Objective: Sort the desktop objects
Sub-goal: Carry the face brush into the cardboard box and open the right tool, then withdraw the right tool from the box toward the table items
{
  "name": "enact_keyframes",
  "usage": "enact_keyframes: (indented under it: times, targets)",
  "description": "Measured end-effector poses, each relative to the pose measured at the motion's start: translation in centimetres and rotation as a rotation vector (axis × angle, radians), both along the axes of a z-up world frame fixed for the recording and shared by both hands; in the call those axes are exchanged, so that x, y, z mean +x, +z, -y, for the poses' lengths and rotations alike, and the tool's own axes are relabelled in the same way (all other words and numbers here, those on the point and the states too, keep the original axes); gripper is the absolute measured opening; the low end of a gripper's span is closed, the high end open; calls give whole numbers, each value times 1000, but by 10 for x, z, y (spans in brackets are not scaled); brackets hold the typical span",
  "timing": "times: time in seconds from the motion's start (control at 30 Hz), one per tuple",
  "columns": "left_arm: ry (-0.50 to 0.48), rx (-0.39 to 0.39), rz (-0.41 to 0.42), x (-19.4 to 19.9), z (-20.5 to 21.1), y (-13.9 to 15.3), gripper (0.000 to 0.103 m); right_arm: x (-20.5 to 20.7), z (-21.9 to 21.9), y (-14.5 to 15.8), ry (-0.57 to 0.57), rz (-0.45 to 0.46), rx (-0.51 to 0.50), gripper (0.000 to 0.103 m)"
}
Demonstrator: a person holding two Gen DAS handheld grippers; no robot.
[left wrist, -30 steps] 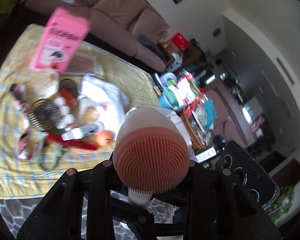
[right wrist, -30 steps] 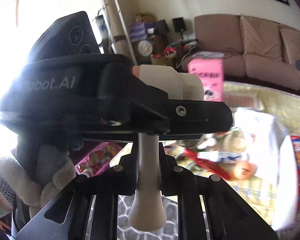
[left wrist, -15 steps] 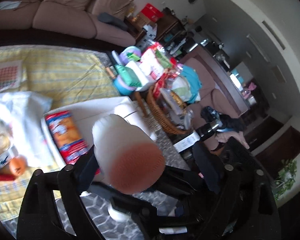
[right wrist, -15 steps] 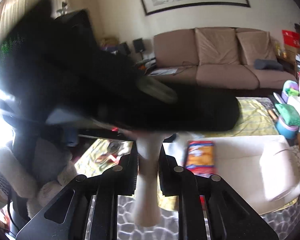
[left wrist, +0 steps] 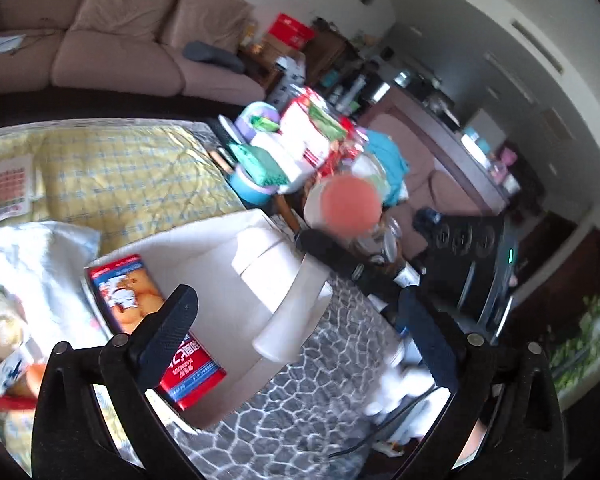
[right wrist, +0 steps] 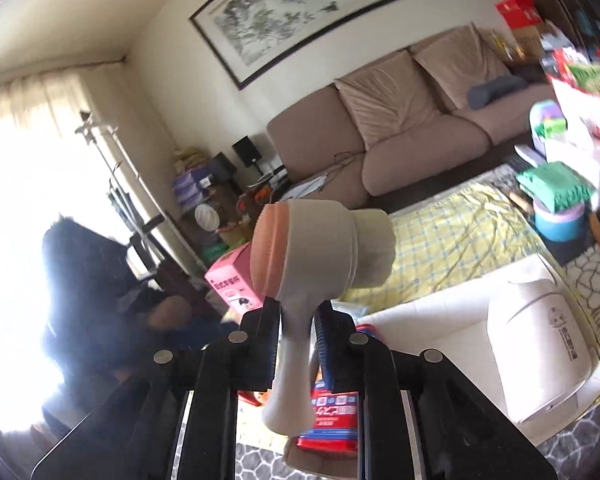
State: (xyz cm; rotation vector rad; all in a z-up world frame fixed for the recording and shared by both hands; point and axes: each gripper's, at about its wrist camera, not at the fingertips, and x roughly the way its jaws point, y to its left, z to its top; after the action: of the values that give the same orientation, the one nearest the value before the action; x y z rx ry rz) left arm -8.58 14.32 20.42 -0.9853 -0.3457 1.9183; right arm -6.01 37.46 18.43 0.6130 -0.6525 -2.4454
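Mid-carry: brush (right wrist: 320,256) clamped by handle in right gripper (right wrist: 296,320) fingers, above white tray (right wrist: 440,316) on bench. Left gripper (left wrist: 300,320) fingers apart, empty. Next, probably: lowering brush into tray beside red packet (left wrist: 152,328), then releasing.

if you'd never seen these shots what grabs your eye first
The brush with its peach bristle face, dead centre in the right wrist view, its white handle clamped in the right gripper. Below it sits a white bin holding a red snack box and a white appliance. The left gripper hangs open over that bin.
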Motion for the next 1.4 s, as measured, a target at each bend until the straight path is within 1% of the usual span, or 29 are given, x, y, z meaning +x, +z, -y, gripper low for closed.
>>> enact_keyframes:
  times: [0.07, 0.1, 0.17, 0.2, 0.23, 0.3, 0.33, 0.4, 0.5, 0.53, 0.6, 0.63, 0.7, 0.8, 0.9, 0.97, 1.07, 1.13, 1.17, 1.23, 1.27, 1.3, 1.33, 1.37, 1.4]
  targets:
    - [-56, -12, -33, 1, -13, -11, 99, 0, -13, 0, -6, 9, -23, 18]
    - [-89, -19, -51, 4, -22, -14, 97, 4, -19, 0, 3, 15, -29, 18]
    - [-136, -51, -93, 8, -41, -17, 93, -4, -25, 1, 33, 48, -24, 18]
    - [-154, -76, -113, 9, -51, -19, 82, -7, -27, 1, 44, 65, -19, 18]
    - [-178, -105, -121, 10, -63, -22, 63, -9, -26, 1, 54, 83, -7, 18]
    - [-233, -178, -127, 11, -90, -30, 44, -15, -26, -1, 56, 114, 48, 18]
    - [-247, -202, -129, 12, -98, -35, 43, -17, -26, -2, 56, 128, 78, 18]
    - [-263, -228, -107, 12, -113, -44, 43, -25, -22, -7, 51, 167, 155, 17]
    - [-234, -220, -41, 8, -121, -57, 44, -43, -16, -22, 61, 224, 250, 17]
    - [-229, -215, -18, 7, -120, -62, 53, -49, -15, -28, 65, 242, 268, 17]
    - [-219, -223, 13, 5, -117, -71, 65, -61, -10, -41, 77, 274, 314, 17]
    - [-218, -232, 25, 5, -113, -75, 68, -67, -7, -48, 84, 290, 342, 17]
    - [-204, -240, 53, 4, -102, -82, 68, -81, -1, -62, 96, 319, 405, 17]
    - [-183, -211, 95, 1, -79, -86, 69, -99, 11, -88, 104, 380, 510, 17]
    - [-179, -189, 101, -1, -55, -84, 73, -109, 24, -108, 111, 421, 599, 17]
    - [-170, -187, 101, -2, -42, -85, 73, -116, 28, -119, 99, 444, 646, 17]
    - [-161, -171, 110, -5, -24, -85, 73, -123, 34, -130, 87, 478, 697, 16]
    - [-156, -161, 119, -7, -17, -86, 73, -122, 37, -130, 84, 481, 714, 16]
    - [-153, -150, 121, -7, -13, -85, 73, -120, 37, -128, 85, 482, 702, 16]
    - [-154, -131, 128, -11, -10, -86, 74, -118, 33, -121, 83, 488, 630, 16]
    - [-154, -123, 128, -12, -9, -85, 74, -117, 32, -118, 93, 495, 575, 18]
    - [-157, -118, 126, -11, -7, -84, 75, -117, 33, -118, 115, 510, 539, 22]
    - [-158, -118, 124, -11, -6, -84, 75, -117, 37, -120, 120, 521, 548, 31]
    - [-157, -123, 120, -8, -4, -84, 75, -118, 42, -123, 117, 526, 588, 35]
    - [-158, -126, 115, -6, -1, -84, 75, -118, 48, -128, 122, 539, 628, 35]
